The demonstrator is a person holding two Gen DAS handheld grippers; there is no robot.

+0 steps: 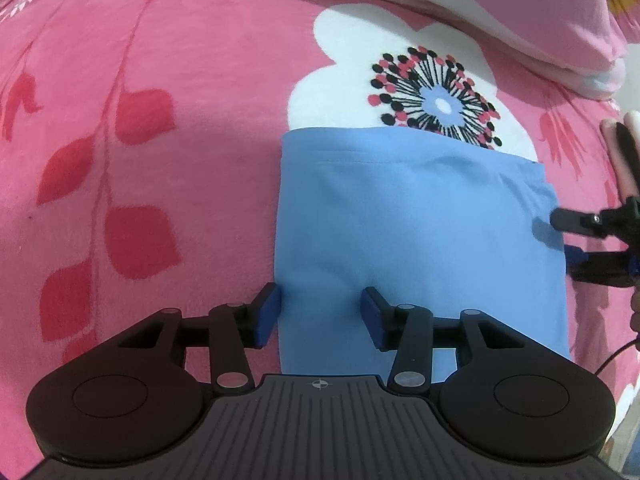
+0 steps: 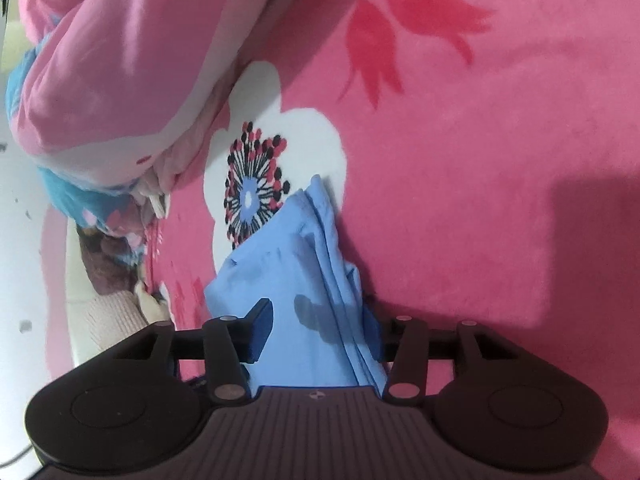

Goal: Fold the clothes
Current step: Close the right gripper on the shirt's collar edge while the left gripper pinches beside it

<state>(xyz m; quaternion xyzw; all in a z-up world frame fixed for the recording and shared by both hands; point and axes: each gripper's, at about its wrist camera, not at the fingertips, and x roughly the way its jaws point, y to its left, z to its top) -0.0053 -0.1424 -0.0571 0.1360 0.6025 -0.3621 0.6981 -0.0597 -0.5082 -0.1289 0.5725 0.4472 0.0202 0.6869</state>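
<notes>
A light blue garment (image 1: pixel 420 216) lies folded into a tall rectangle on the pink flowered bedspread (image 1: pixel 180 80). My left gripper (image 1: pixel 320 314) hovers over its near left part, open. One pad sits at the cloth's left edge and the other over the cloth. My right gripper (image 2: pixel 316 330) is open too, with the garment's layered edge (image 2: pixel 336 272) lying between its pads, loose against the right pad. In the left wrist view the right gripper (image 1: pixel 566 238) straddles the garment's right edge.
A rolled pink quilt (image 2: pixel 120 60) lies along the far side of the bedspread (image 2: pixel 480 160), also seen as the quilt (image 1: pixel 520 20) in the left wrist view. Small soft items (image 2: pixel 108 264) lie at the bed's edge beside it. A thin cable (image 1: pixel 616 356) trails at the right.
</notes>
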